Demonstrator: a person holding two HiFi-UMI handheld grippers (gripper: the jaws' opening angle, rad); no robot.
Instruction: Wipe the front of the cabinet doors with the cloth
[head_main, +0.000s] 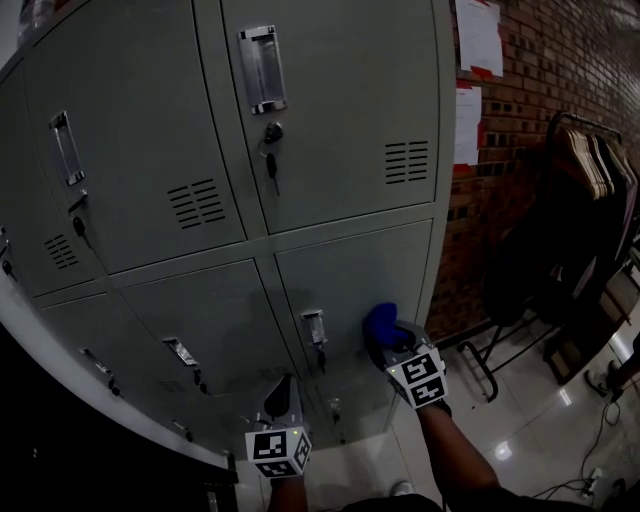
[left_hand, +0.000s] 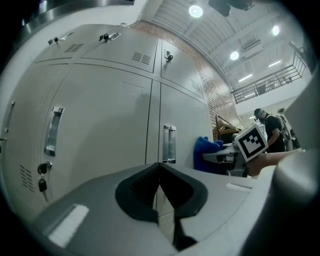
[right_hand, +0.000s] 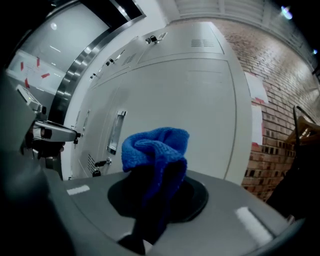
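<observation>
Looking down from my head, my right gripper (head_main: 392, 345) sits low and to the right, clenched on a bunched blue knitted cloth (head_main: 380, 322). The cloth pokes out ahead of it towards the grey metal cabinet doors (head_main: 340, 110). It lies just beside the lower right door (head_main: 365, 270), to the right of that door's recessed metal handle (head_main: 314, 327); I cannot tell whether it touches the metal yet. My left gripper (head_main: 283, 398) hangs further left and nearer to me. In the left gripper view its jaws are pressed together with nothing between them, so it is clenched on nothing, and the cloth shows off to the right by the door. In the right gripper view the cloth is pinched between the jaws and stands up out of them, with the door face directly beyond it. So I judge the coming move to be a push straight forward, then strokes along the door's tall axis, and the right gripper is the nearer one. The white paper sheets (head_main: 478, 35) on the red brick wall (head_main: 540, 60) to the right are too small to read, and I see no brand or label on the doors.
</observation>
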